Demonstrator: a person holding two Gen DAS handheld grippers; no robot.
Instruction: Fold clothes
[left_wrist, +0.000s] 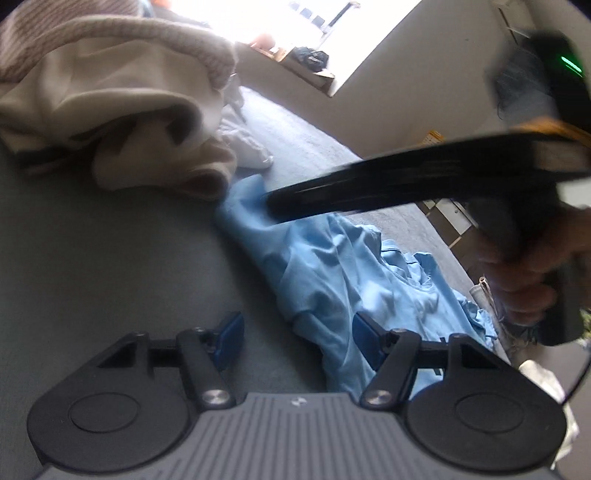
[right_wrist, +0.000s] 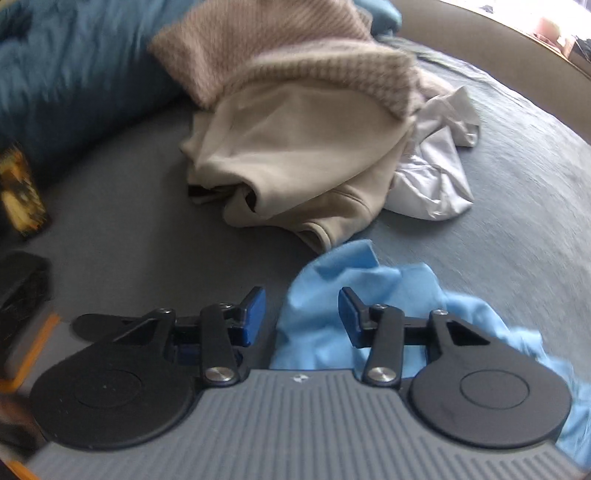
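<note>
A crumpled light blue garment (left_wrist: 332, 266) lies on the grey-blue bed sheet (left_wrist: 110, 251). My left gripper (left_wrist: 297, 338) is open low over the sheet, its right pad at the garment's near edge. The other gripper's black body (left_wrist: 406, 184) crosses the left wrist view, blurred, its tip over the garment's far corner, with a hand (left_wrist: 528, 280) on its handle. In the right wrist view my right gripper (right_wrist: 302, 316) is open just above the blue garment's (right_wrist: 340, 280) corner, with nothing between the pads.
A heap of clothes lies beyond: a beige sweatshirt (right_wrist: 295, 155) under a brown knit sweater (right_wrist: 280, 51), with a white garment (right_wrist: 436, 177) beside it. A blue blanket (right_wrist: 66, 81) lies at the left. A white wall (left_wrist: 424, 74) and the bed's edge are at the right.
</note>
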